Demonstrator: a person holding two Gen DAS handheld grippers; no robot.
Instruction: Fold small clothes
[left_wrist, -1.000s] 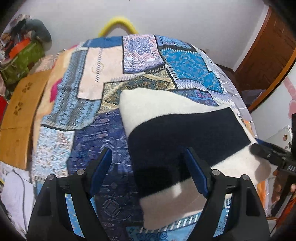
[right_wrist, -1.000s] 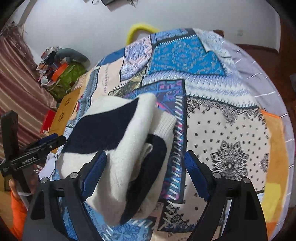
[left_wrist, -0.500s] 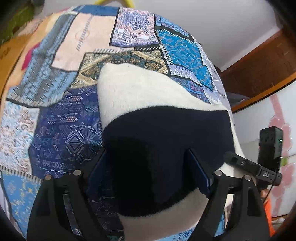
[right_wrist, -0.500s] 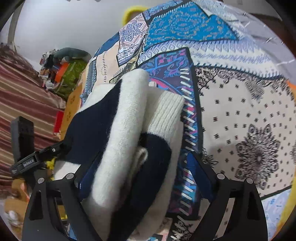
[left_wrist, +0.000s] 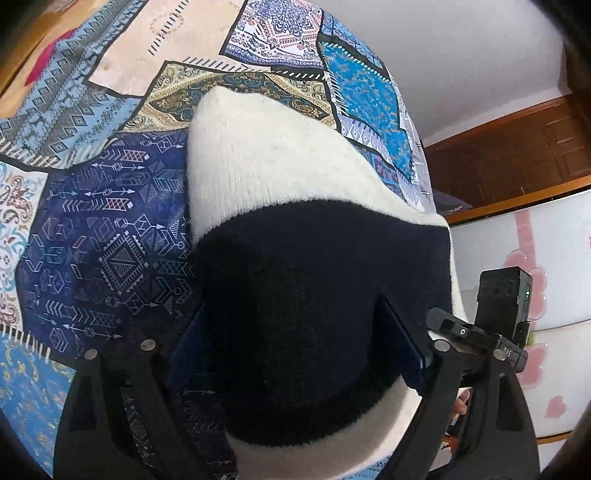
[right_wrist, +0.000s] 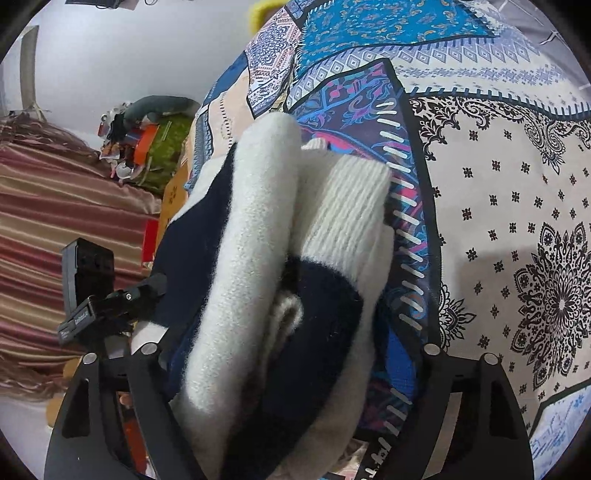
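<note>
A folded cream and navy knitted sweater (left_wrist: 280, 166) lies on the patchwork bedspread (left_wrist: 103, 229). My left gripper (left_wrist: 291, 332) points down over its navy band, one finger on each side; its jaws are opening and the band fills the gap between them. In the right wrist view the sweater (right_wrist: 258, 229) shows its stacked fold edges and a ribbed cuff. My right gripper (right_wrist: 291, 354) straddles that end with its jaws closing. Bedspread still shows between the sweater and its right finger. Each gripper appears in the other's view: the right gripper (left_wrist: 480, 339) and the left gripper (right_wrist: 110, 299).
The bedspread (right_wrist: 517, 221) stretches far to the right of the sweater. A brown wooden door (left_wrist: 517, 147) and a white cabinet with pink shapes (left_wrist: 535, 258) stand past the bed's edge. Clutter with a green bag (right_wrist: 162, 147) and a striped curtain (right_wrist: 55, 206) lie on the other side.
Both grippers have dropped and tilted down onto the sweater, which now fills the space between each pair of fingers. The sweater itself has stayed in place.
</note>
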